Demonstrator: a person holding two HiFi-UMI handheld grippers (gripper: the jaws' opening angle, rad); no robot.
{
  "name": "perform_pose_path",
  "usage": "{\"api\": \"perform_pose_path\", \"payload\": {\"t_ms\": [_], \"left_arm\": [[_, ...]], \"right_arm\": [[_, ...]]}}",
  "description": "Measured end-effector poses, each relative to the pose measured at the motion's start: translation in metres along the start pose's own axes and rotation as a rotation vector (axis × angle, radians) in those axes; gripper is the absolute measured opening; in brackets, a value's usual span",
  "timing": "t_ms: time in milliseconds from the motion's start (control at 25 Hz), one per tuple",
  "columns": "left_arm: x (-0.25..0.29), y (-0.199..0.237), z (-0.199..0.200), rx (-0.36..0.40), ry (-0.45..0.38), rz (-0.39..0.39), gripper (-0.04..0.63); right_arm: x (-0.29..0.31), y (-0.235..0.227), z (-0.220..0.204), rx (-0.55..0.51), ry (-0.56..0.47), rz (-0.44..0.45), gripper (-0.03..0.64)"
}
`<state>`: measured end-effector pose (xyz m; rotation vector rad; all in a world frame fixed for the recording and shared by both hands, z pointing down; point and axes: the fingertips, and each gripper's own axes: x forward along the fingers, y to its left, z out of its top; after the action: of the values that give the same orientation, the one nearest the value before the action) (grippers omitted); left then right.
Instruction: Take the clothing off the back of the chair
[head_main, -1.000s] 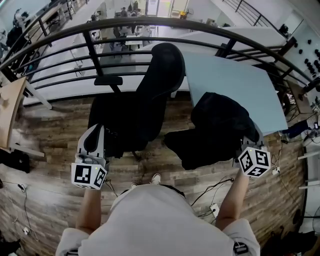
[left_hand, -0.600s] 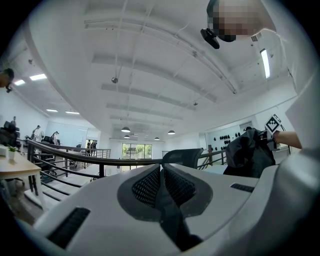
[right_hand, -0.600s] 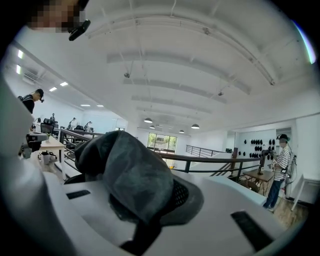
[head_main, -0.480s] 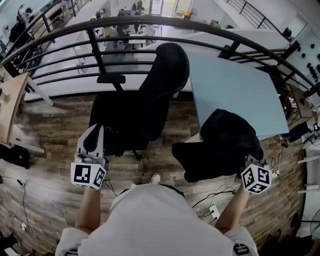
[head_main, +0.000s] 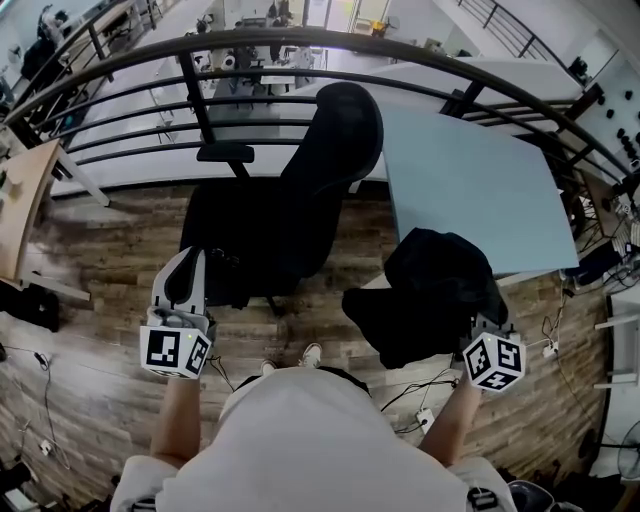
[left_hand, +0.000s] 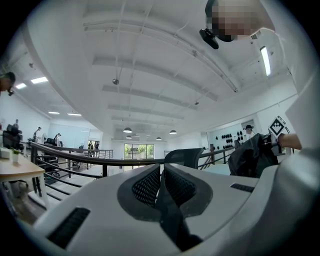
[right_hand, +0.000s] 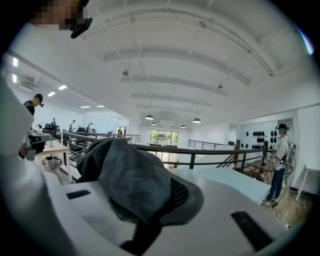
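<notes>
A black office chair (head_main: 290, 200) stands before me, its backrest bare. The black garment (head_main: 430, 295) hangs in a bunch to the chair's right, over the table's near edge. My right gripper (head_main: 478, 332) is shut on it, and the cloth drapes over the jaws and hides them. In the right gripper view the dark fabric (right_hand: 127, 175) covers the gripper (right_hand: 159, 197). My left gripper (head_main: 186, 268) hovers near the chair seat's front left, shut with nothing in it. In the left gripper view its pads (left_hand: 149, 185) meet, with the chair (left_hand: 185, 156) and the garment (left_hand: 252, 155) beyond them.
A light blue table (head_main: 480, 170) lies right of the chair. A dark curved railing (head_main: 300, 42) runs behind both. Cables and a plug strip (head_main: 428, 418) lie on the wood floor near my feet. A wooden desk (head_main: 20, 210) is at far left. A person (right_hand: 279, 160) stands at right.
The right gripper has come down and back toward me with the garment, drifting slightly left. The left gripper has stayed in place.
</notes>
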<state>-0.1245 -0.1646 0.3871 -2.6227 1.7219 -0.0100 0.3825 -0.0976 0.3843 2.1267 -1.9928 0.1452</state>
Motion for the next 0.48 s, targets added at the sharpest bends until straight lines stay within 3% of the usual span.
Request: {"api": "perform_pose_path", "payload": {"t_ms": [480], "left_arm": [[-0.025, 0.005, 0.010, 0.015, -0.032, 0.046, 0.043]], "right_arm": [[0.005, 0.072, 0.027, 0.019, -0.072, 0.175, 0.037]]}}
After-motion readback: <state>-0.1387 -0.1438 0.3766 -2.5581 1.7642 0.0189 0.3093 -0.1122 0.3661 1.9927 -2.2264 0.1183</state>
